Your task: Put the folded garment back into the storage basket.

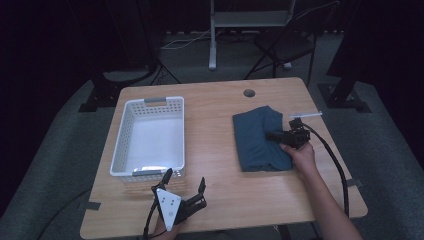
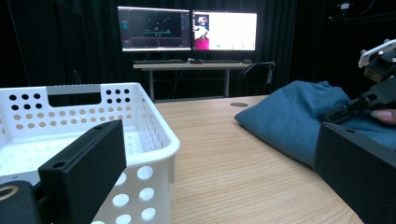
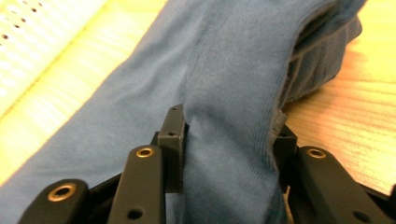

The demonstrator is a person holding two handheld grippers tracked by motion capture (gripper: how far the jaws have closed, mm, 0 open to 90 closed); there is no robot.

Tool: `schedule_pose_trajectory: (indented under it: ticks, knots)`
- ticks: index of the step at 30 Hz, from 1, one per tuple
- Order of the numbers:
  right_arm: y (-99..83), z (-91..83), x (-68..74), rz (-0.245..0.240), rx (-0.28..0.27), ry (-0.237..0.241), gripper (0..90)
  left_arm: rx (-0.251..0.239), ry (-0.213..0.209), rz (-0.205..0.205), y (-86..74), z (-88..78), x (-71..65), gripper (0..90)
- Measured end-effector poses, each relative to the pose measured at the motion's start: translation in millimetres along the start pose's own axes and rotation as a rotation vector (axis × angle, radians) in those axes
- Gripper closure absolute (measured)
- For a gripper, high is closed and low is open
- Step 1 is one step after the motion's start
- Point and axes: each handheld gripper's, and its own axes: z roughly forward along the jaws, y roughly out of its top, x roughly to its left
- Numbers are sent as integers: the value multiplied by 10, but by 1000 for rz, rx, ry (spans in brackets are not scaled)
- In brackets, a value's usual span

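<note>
Both jaws of my right gripper (image 3: 229,154) pinch a raised fold of the folded blue cotton cloth (image 1: 260,140), lying right of the white perforated plastic basket (image 1: 149,137). I judge a firm hold and high lift clears its rim. My left gripper (image 1: 186,184), spread wide and empty, hovers just before the basket.

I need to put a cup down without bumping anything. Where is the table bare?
Bare wood runs between the white basket and the blue cloth, and along the far edge. The near-left corner is crowded by the left gripper; the right gripper grips the cloth.
</note>
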Motion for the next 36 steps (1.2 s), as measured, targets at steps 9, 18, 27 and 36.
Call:
schedule_pose_trajectory:
  ticks: [9,18,27,36]
  knots:
    - [52,-135,72,37,-97,80,629,-1,-1,0,0,-1,1,42]
    - [119,-294,157,33,-178,136,642,1,-1,2,0,-2,2,42]
    - [210,-557,279,18,-274,199,651,2,-1,0,1,1,0,43]
    - [379,-855,465,-21,-339,241,651,3,1,2,1,2,0,43]
